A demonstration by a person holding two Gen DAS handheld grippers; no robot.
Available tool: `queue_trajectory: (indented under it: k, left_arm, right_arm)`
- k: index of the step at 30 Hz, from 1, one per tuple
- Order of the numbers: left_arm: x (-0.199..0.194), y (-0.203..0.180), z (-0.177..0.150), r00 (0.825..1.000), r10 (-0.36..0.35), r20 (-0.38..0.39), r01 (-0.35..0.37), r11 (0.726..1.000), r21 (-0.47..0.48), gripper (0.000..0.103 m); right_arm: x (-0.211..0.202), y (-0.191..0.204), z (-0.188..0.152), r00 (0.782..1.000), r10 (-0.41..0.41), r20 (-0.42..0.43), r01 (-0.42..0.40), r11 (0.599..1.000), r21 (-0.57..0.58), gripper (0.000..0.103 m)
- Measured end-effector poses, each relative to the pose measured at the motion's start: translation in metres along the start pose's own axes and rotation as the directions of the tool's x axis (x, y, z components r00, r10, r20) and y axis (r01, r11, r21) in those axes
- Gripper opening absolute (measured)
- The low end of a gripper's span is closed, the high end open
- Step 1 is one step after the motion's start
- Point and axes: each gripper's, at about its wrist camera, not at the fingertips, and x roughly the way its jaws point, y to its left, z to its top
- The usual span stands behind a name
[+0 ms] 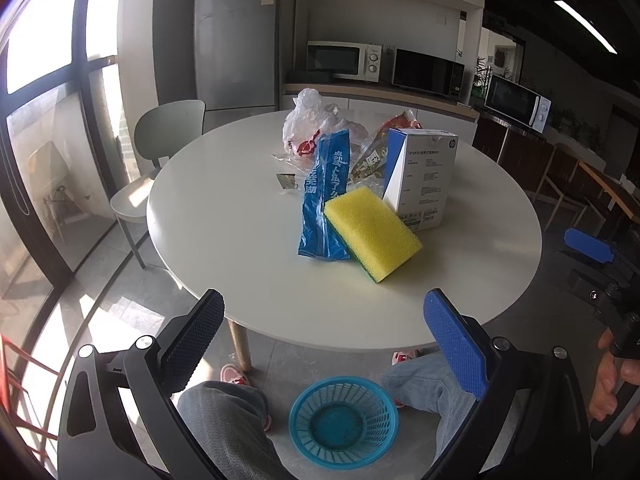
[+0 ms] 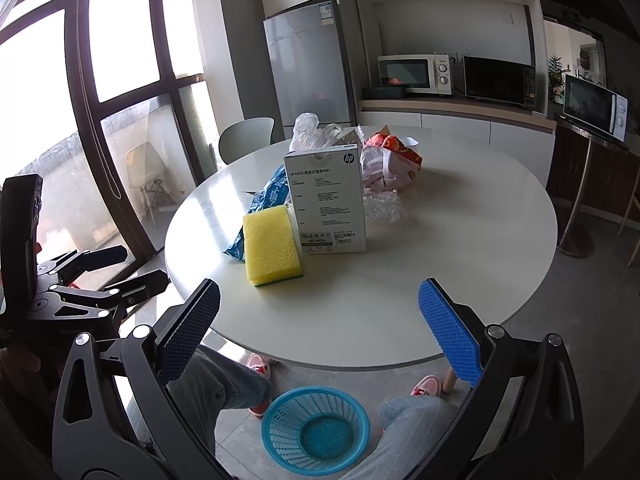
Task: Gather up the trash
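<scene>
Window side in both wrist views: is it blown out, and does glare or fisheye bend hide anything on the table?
Left wrist view: window overexposed, frame bowed by fisheye; sponge sharp. Right wrist view: window washed out, glare sheens the table, box print readable.

Ahead of our left gripper (image 1: pixel 324 344) the table (image 1: pixel 224 216) top looks smooth and faintly glossy on a pale wooden leg. The yellow sponge (image 1: pixel 372 232) on it is coarse, porous foam; the blue wrapper (image 1: pixel 324 196) beside it is shiny film. Beyond our right gripper (image 2: pixel 324 332) the box (image 2: pixel 326 200) is matt cardboard. Below us sits a lattice plastic basket (image 2: pixel 316 428).
</scene>
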Motion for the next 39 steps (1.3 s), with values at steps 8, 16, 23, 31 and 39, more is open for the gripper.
queue_trajectory:
  k: [8,16,23,31,39]
  left_arm:
    - [0.0014,0.0009,-0.0031,1.000,0.006,-0.012,-0.006,1.000,-0.002,0.097]
    - [-0.0024,-0.0004,-0.0009,1.000,0.003,0.010,-0.003,1.000,0.004,0.097]
    - [0.0000,-0.0008,-0.0023,1.000,0.004,0.006,-0.004,1.000,0.002,0.097]
    - [-0.0003,0.0002,-0.0017,1.000,0.004,0.003,-0.004,1.000,0.003,0.097]
    - [0.0005,0.0004,-0.0018,1.000,0.003,0.003,-0.003,1.000,0.001,0.097]
  right_arm:
    - [0.0037,-0.0009,-0.0032,1.000,-0.012,-0.020,0.012,1.000,-0.005,0.095]
    - [0.0009,-0.0047,-0.0026,1.000,-0.013,-0.010,0.013,1.000,0.002,0.095]
    - [0.0016,-0.0072,-0.0040,1.000,-0.008,-0.011,0.008,1.000,0.008,0.095]
    - [0.0038,-0.0070,-0.0027,1.000,-0.012,-0.016,0.013,1.000,0.008,0.095]
    - [0.0041,-0.0072,-0.0028,1.000,-0.013,-0.017,0.013,1.000,0.007,0.095]
